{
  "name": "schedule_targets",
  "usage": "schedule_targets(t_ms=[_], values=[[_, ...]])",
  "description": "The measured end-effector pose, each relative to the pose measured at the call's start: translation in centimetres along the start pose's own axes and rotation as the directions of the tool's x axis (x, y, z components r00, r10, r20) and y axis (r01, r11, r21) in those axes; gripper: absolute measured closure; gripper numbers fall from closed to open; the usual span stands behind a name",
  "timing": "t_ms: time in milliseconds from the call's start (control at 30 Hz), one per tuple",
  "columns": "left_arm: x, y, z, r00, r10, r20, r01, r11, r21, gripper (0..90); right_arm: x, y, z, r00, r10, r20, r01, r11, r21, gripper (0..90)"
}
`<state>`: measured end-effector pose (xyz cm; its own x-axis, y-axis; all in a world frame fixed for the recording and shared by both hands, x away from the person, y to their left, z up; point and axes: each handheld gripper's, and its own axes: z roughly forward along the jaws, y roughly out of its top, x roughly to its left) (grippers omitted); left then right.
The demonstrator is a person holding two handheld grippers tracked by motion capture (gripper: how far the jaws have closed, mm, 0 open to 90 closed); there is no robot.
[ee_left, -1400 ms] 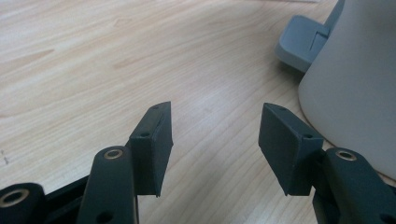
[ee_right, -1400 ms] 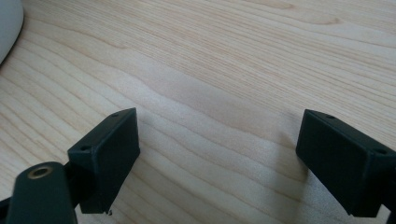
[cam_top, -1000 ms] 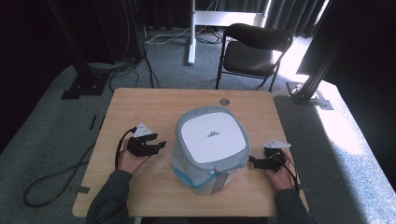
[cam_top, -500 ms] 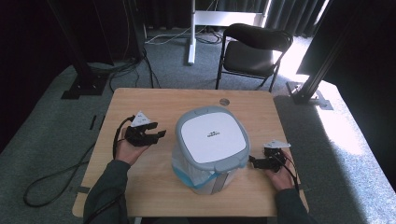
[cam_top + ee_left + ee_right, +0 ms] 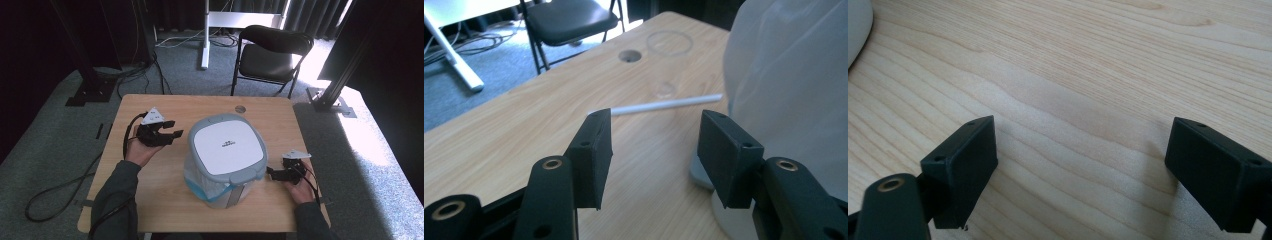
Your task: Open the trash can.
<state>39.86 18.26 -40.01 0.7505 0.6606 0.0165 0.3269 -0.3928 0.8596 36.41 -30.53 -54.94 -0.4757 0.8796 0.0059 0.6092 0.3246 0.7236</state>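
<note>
Lidded waste bin [image 5: 226,160] with a plastic liner bag sits near the middle of the table [image 5: 150,200], slightly toward the person's edge. Left gripper [image 5: 172,135] hangs just off the bin's left side, jaws spread apart, nothing between them. Right gripper [image 5: 270,172] rests low at the bin's right side toward the near right corner, jaws wide apart too, empty, aimed at the bin base.

Key relation: bin lies between the two grippers, so each would reach inward. The left one sits higher and farther back along the bin; the right one is close to the base, nearly touching as far as the high view tells. Likely next step is grabbing the bin or its liner from both sides, and neither gripper has contact yet.

The left gripper view adds what the high view misses: a white straw [image 5: 664,106] lying flat on the table beyond the jaws, long axis running roughly across the view toward the bag [image 5: 794,85], and a clear cup [image 5: 669,50] standing farther back near the cable hole [image 5: 630,55]. The straw lies ahead of the left gripper [image 5: 654,147], so the left hand is nearer to it.

The right gripper view gives bare wood grain between the spread jaws of the right gripper [image 5: 1080,155], with a sliver of the bin [image 5: 858,30] at the top left edge.
</note>
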Motion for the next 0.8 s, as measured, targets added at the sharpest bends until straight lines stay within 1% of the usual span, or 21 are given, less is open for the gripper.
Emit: schedule_targets(t_ms=[33,233,400,433,500,600,667,700,733,800], values=[[-0.1,0.5,-0.1,0.9999,0.006,0.010,-0.006,1.0000,-0.005,47.8,0.0,0.0,0.0,1.0000,0.000,0.000,0.000,1.000,0.000,12.5],[-0.2,1.8,-0.2,0.9992,0.036,0.015,-0.036,0.9994,0.004,47.8,0.0,0.0,0.0,1.0000,0.001,0.001,-0.001,1.000,0.000,12.5],[-0.2,3.2,-0.5,0.9979,0.057,0.032,-0.057,0.9984,0.003,47.8,0.0,0.0,0.0,1.0000,0.001,0.001,-0.001,1.000,0.000,12.5],[-0.2,3.2,-0.5,0.9979,0.057,0.032,-0.057,0.9984,0.003,47.8,0.0,0.0,0.0,1.0000,0.001,0.001,-0.001,1.000,0.000,12.5],[-0.3,4.0,-0.8,0.9972,0.064,0.039,-0.064,0.9979,-0.009,47.8,0.0,0.0,0.0,1.0000,0.001,0.001,-0.001,1.000,0.000,12.4],[-0.4,4.8,-1.0,0.9973,0.068,0.029,-0.067,0.9977,-0.012,47.9,0.0,0.0,0.0,1.0000,0.001,0.001,-0.001,1.000,0.000,12.5],[-0.4,5.1,-1.1,0.9970,0.072,0.030,-0.071,0.9974,-0.013,47.9,0.0,0.0,0.0,1.0000,0.001,0.001,-0.001,1.000,0.000,12.5],[-0.5,5.6,-1.3,0.9965,0.075,0.035,-0.075,0.9970,-0.022,47.9,0.0,0.0,0.0,1.0000,0.001,0.001,-0.001,1.000,0.000,12.5],[-0.5,5.6,-1.3,0.9965,0.075,0.035,-0.075,0.9970,-0.022,47.9,0.0,0.0,0.0,1.0000,0.001,0.001,-0.001,1.000,0.000,12.5],[-0.6,6.4,-1.6,0.9954,0.085,0.043,-0.084,0.9959,-0.034,47.9,0.0,0.0,0.0,1.0000,0.001,0.001,-0.001,1.000,0.000,12.5]])
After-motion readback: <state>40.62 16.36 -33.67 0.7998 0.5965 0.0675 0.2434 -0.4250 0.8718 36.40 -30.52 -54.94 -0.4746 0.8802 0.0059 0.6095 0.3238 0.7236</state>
